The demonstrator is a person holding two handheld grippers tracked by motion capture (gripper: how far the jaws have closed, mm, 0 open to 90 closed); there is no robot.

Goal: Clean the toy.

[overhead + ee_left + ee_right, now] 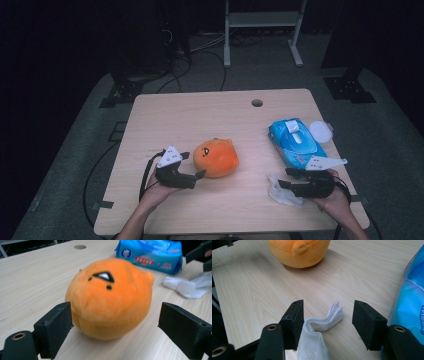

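Clearly we have two soft things in hand: a plush (216,157) near the table's (165,115) middle and a wipe (283,192) crumpled near the front right edge, beside the blue pack (296,143). Our left gripper (115,325) stands wide around the plush, one jaw close at its side, the other well clear, so nothing is pinched yet. We judge the plush light, squashy and not slippery; it should take a squeeze across its lower sides, where the body is fullest, and will bulge rather than slip. Our right gripper (327,323) is also wide, with the wipe lying between the jaws and brushing one of them, not clamped. We reckon the wipe limp, very light and likely damp; best caught at the thick bunched fold, since a thin corner could tear or slide out.
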